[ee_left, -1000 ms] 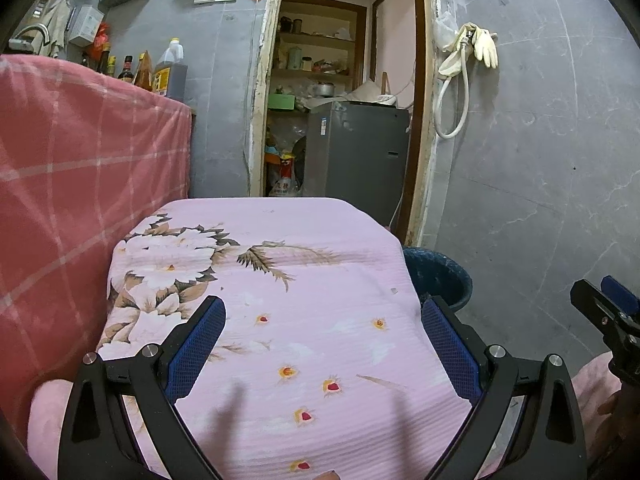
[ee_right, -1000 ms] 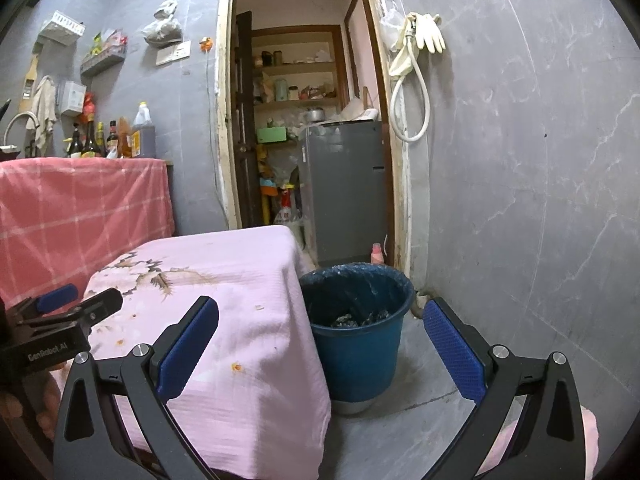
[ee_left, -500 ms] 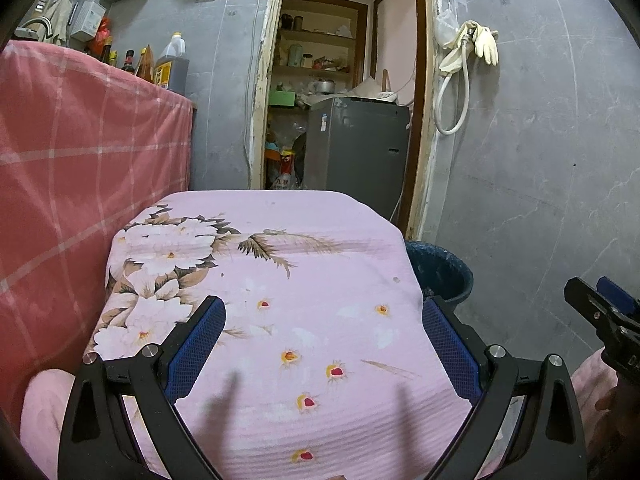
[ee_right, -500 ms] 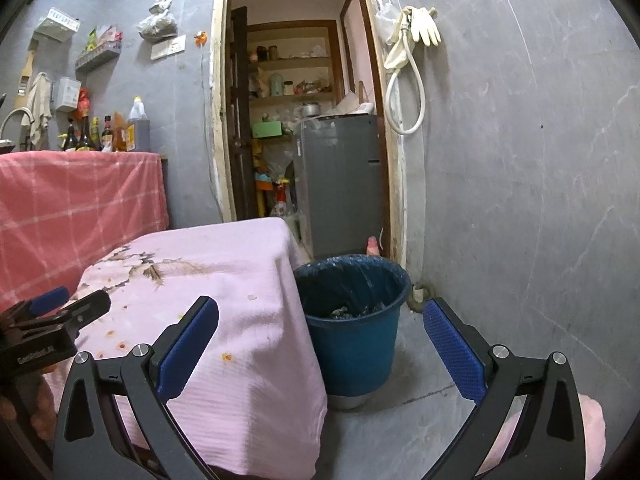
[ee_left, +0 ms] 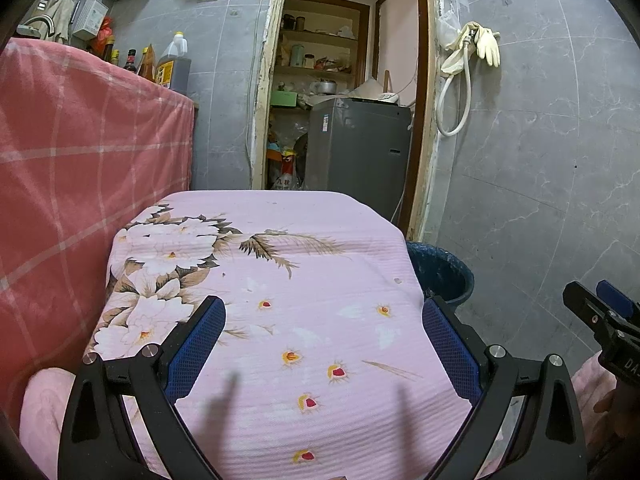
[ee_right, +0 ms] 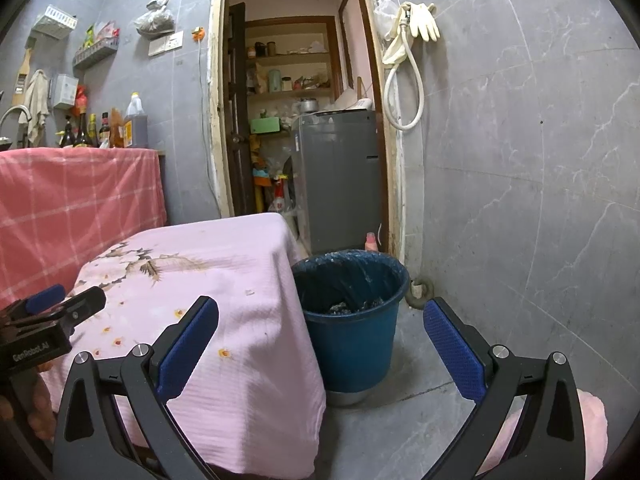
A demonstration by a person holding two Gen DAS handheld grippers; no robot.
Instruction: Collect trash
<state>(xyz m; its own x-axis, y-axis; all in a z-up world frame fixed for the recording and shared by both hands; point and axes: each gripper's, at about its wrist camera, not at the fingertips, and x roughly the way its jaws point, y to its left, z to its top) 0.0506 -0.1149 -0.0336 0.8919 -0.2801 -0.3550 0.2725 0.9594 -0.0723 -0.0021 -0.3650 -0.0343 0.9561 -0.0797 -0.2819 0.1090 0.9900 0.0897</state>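
Trash: dark scraps lie at the bottom of the bucket (ee_right: 352,320), seen from the right wrist view (too small to tell what they are)
Bucket: blue, upright on the grey floor (ee_right: 400,412), lined with a dark bag, just beside the right edge of the table; from the left wrist view only part of its rim shows past the table corner
Table: covered with a pink flowered cloth (ee_left: 304,304); a few small specks lie on the cloth
Left gripper (ee_left: 324,344): spread wide and holding nothing, hovering over the near part of the cloth, its two blue pads (ee_left: 196,344) well apart; both fingers cast shadows on the cloth
Right gripper (ee_right: 320,348): also spread wide and empty, held to the right of the table, pointing toward the bucket, which shows between its fingers
Hands: fingers of one hand show at the edge of each view, gripping the other tool's handle
Shelves: jars and tins stand on them in the room beyond the doorway (ee_right: 296,120)
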